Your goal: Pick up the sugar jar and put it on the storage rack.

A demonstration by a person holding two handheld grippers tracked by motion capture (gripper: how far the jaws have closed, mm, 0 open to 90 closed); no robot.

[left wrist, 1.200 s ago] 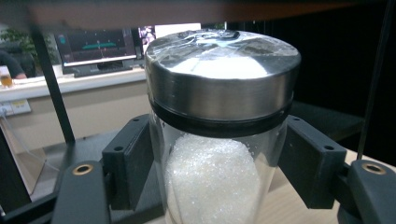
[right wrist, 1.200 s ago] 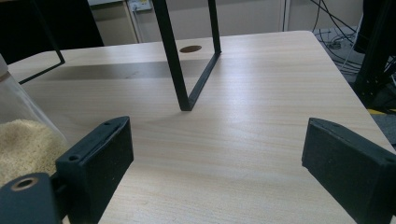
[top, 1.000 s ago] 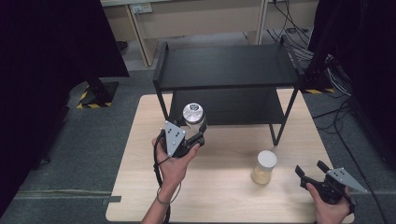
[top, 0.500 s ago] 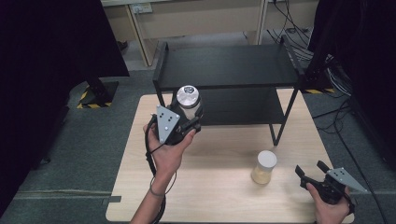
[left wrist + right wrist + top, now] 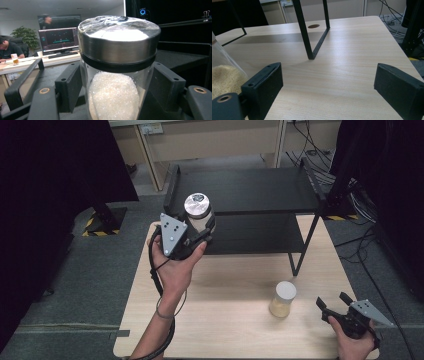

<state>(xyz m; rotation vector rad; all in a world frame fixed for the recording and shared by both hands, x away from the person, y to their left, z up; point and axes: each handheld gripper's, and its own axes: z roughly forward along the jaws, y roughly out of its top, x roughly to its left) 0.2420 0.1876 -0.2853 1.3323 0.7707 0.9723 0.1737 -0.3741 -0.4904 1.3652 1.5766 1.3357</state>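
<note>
Jar point(image 5: 197, 212): upright in my left gripper point(image 5: 200, 231), at the front left corner of the black shelf point(image 5: 250, 190), level with its top deck.
Long axis: vertical, silver lid up.
Left jaws: clamped on the glass below the lid.
Way to go: onto the deck beyond the jar, I judge.
Right gripper point(image 5: 334, 303): spread wide, empty, on the table's near right, just right of the grain jar point(image 5: 283, 299).

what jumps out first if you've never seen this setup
The glass jar with a silver lid, clamped in the left tool and held up beside the black two-tier shelf. Next, a second jar of beige grains standing on the wooden table, near the open right tool.
</note>
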